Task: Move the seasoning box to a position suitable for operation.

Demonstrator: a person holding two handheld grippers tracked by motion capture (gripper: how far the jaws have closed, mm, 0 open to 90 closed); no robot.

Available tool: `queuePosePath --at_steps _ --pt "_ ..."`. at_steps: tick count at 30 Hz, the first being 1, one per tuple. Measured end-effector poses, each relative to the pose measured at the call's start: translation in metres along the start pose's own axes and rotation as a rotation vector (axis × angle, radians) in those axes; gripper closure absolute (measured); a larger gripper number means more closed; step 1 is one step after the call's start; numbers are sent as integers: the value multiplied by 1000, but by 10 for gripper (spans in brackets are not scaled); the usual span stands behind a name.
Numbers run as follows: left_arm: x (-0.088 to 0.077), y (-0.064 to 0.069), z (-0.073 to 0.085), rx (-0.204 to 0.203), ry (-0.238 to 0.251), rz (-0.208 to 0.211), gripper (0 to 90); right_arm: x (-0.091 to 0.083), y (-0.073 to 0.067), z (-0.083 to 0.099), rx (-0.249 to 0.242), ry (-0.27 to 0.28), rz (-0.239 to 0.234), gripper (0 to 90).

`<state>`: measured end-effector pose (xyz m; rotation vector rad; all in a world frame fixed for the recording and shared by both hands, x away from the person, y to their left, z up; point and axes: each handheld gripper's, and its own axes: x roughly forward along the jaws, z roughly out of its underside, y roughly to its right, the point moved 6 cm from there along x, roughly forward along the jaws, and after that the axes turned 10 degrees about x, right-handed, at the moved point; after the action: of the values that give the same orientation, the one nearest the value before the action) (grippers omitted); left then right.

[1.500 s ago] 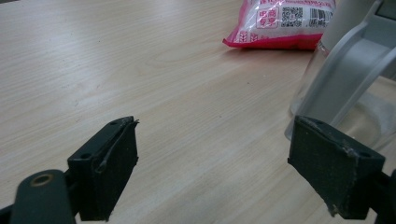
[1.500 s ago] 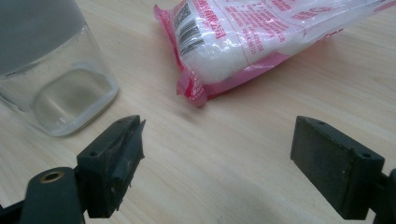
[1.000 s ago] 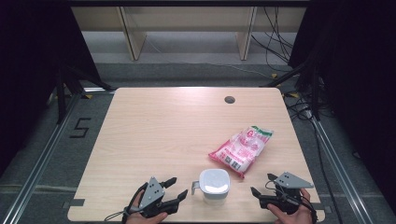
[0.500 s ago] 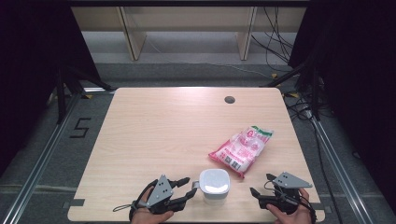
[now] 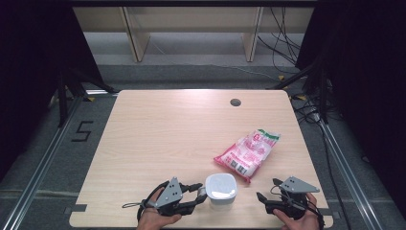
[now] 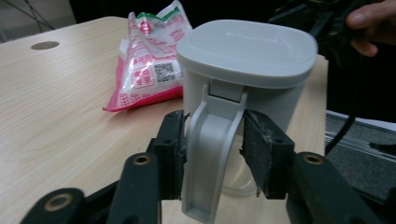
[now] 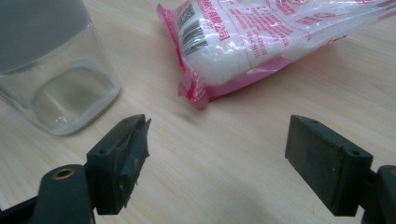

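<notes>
A lidded clear plastic container (image 5: 220, 191) is seen near the front edge of the wooden table (image 5: 163, 139), between the two hand-held grippers, with a pink-and-white packet (image 5: 247, 154) lying just behind it to the right. The container's grey handle (image 6: 212, 154) is bracketed by the left gripper (image 6: 212, 156), whose jaws have just been closing around it; in the left gripper view the pads are shown at both flanks of the handle, apparently touching. The right gripper (image 7: 217, 144) is held off to the side with its jaws spread wide and nothing between them, above bare tabletop. The container is judged to be light, since it appears empty through its see-through wall, and rigid, though smooth plastic of this kind could slip or tip if taken by the body; the stiff handle is judged the surest place for a grip. The packet, filled with white grains, is likely to be soft and shifting. A QR code (image 6: 163, 72) and a barcode (image 7: 195, 36) are printed on the packet, along with white lettering too small to be read. A faint embossed line on the lid (image 6: 247, 46) cannot be made out. A painted "5" (image 5: 82, 131) is marked on the floor to the left.
</notes>
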<state>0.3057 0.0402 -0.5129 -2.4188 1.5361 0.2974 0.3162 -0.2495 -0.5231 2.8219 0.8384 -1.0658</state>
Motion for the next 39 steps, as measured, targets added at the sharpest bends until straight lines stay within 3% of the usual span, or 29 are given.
queuePosePath --at_steps 3,5,6,9,14,16,19,25,29,30,31,36,39 --pt "1 6 -1 -22 8 3 647 0 0 0 -7 -15 -34 219" --pt "3 7 -2 -7 4 11 663 0 -1 0 -3 -14 -31 219" --pt "4 8 -3 -30 14 11 661 0 -1 0 0 -1 -10 219" --pt "9 8 -5 -27 3 -2 648 0 1 0 -30 -14 -9 219" --pt "13 11 -5 -14 -4 -5 660 0 0 0 -9 -1 -9 219" --pt "12 11 -5 -9 -12 -33 680 0 0 0 -10 0 -10 219" --pt "6 3 -2 -13 -30 -87 682 0 0 0 -16 0 -13 219" --pt "-2 -13 2 -20 -35 -156 682 0 0 0 -25 -5 -10 219" --pt "-5 -20 4 -11 -56 -181 682 0 0 1 -7 -10 -2 219" --pt "-4 -20 3 -17 -44 -183 682 0 1 0 -22 -7 -1 219" --pt "-4 -21 3 -16 -50 -192 682 0 0 0 -4 0 -3 219" --pt "-3 -30 4 -38 -46 -212 682 0 1 1 -19 -12 -2 219" --pt "-4 -34 4 -33 -56 -227 681 0 -1 1 -1 -8 -6 219"
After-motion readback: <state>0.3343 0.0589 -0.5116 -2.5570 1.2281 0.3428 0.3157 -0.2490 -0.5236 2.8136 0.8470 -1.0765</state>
